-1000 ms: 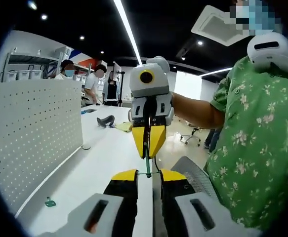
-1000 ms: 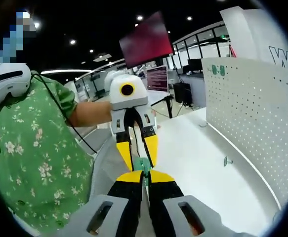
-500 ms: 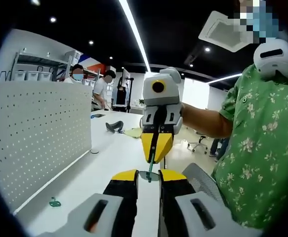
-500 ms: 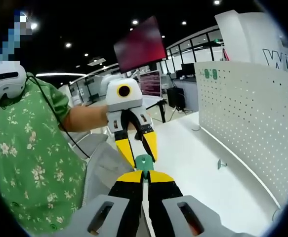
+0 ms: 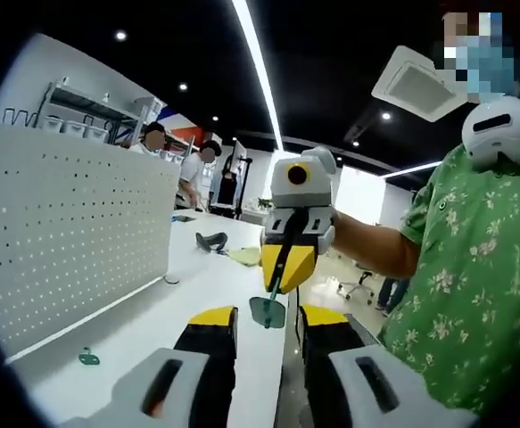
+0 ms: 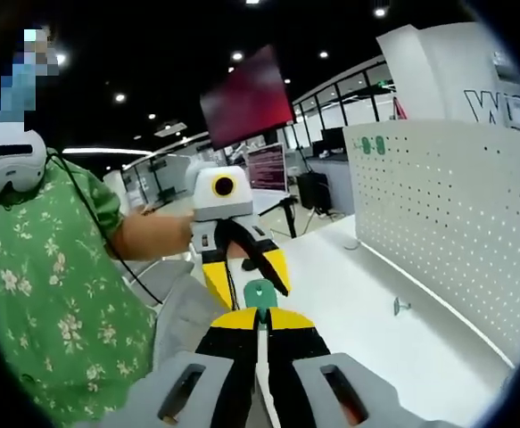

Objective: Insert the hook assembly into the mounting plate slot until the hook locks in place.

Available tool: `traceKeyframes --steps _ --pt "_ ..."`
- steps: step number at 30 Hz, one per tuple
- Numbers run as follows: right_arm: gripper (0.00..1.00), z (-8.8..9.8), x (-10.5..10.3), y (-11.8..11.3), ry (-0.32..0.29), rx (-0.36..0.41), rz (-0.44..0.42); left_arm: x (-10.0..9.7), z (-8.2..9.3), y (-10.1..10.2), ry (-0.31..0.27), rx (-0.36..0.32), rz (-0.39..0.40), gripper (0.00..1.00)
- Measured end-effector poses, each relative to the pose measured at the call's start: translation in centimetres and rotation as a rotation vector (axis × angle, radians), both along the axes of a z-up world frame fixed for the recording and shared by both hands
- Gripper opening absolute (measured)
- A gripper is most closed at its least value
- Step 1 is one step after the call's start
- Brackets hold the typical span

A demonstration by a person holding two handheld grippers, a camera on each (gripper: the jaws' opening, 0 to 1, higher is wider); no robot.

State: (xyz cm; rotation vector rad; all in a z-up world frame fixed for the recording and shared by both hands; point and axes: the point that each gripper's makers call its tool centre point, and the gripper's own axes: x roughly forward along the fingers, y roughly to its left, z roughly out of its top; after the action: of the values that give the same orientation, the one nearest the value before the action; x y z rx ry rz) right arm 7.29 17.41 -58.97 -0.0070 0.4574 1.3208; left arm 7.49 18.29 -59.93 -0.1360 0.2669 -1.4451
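- Left gripper view: the left gripper (image 5: 267, 323) has its jaws spread, nothing between them. The right gripper (image 5: 286, 267) faces it from just beyond, jaws pinched on the green hook assembly (image 5: 268, 308). The assembly's thin stem runs up into those jaws and its rounded plate hangs down, right above the gap of the left jaws.
- So the part is with the right gripper, and the left is the free one.
- White pegboard (image 5: 72, 232) stands at left on the white table (image 5: 197, 294), well apart from both grippers. One small green hook (image 5: 88, 358) lies at its foot.
- Right gripper view: the right gripper (image 6: 258, 314) is clamped narrow on the hook assembly (image 6: 259, 292), long axis along the jaws. The left gripper (image 6: 242, 272) is just behind it, jaws apart.
- Pegboard (image 6: 447, 223) here sits at right; one loose hook (image 6: 400, 306) at its base, two green bits (image 6: 372, 144) on its top edge.
- Count: two grippers, one held assembly, one pegboard. I can't tell which piece is the mounting plate slot.
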Motion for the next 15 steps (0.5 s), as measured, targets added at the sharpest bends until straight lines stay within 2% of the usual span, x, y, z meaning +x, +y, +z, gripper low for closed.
traceKeyframes --steps 5,15 --pt "0.01 0.6 -0.1 0.3 0.011 0.039 0.002 -0.3 0.6 -0.4 0.014 -0.039 -0.005 0.27" --pt "0.01 1.1 -0.4 0.3 0.024 0.080 0.003 -0.4 0.4 -0.5 -0.001 -0.038 -0.009 0.17"
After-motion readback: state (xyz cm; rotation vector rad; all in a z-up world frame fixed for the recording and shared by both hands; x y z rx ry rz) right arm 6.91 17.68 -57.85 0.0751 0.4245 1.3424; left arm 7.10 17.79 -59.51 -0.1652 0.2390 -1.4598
